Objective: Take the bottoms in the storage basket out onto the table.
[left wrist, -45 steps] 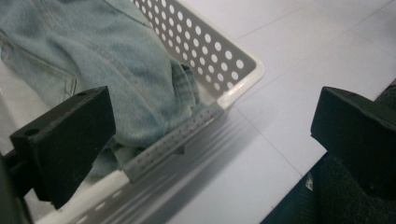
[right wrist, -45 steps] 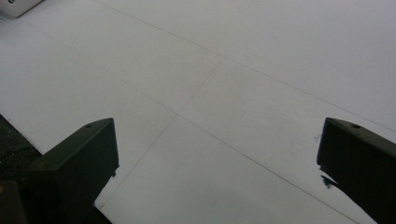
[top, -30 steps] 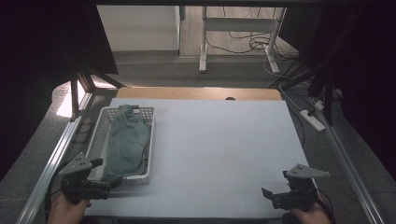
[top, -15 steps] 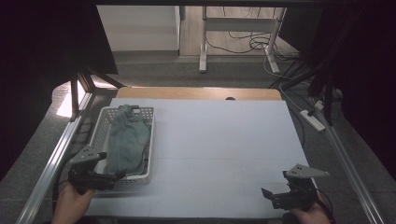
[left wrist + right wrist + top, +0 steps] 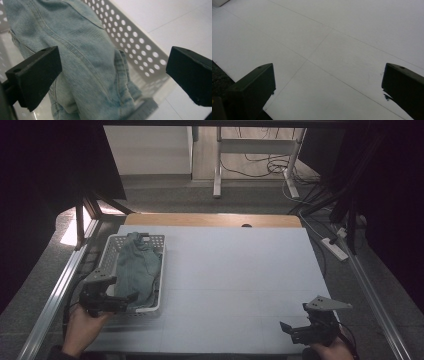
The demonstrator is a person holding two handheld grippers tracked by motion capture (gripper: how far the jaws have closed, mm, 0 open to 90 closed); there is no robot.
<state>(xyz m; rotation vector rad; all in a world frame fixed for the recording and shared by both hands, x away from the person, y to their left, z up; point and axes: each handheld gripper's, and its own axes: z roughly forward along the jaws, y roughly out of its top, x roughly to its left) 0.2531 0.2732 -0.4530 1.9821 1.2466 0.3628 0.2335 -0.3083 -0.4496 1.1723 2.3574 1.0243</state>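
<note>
A faded blue denim garment [image 5: 140,270] lies crumpled in a white perforated basket [image 5: 114,244] at the table's left side. My left gripper [image 5: 131,298] hovers open over the basket's near end. In the left gripper view its two black jaws stand wide apart with the denim garment [image 5: 85,62] close below and between them, not clamped, and the perforated basket wall [image 5: 135,47] runs behind. My right gripper [image 5: 286,329] rests open low over the table near its front right corner. Its jaws frame bare white tabletop [image 5: 324,50].
The white table [image 5: 235,270] ends in a wooden strip [image 5: 210,220] at the far edge. A metal rail [image 5: 55,295] runs along the left side. A power strip [image 5: 334,248] and cables lie on the floor to the right, with table legs [image 5: 217,165] behind.
My left gripper has moved forward and up from the table's front left corner to over the near end of the basket. The right gripper has stayed put.
</note>
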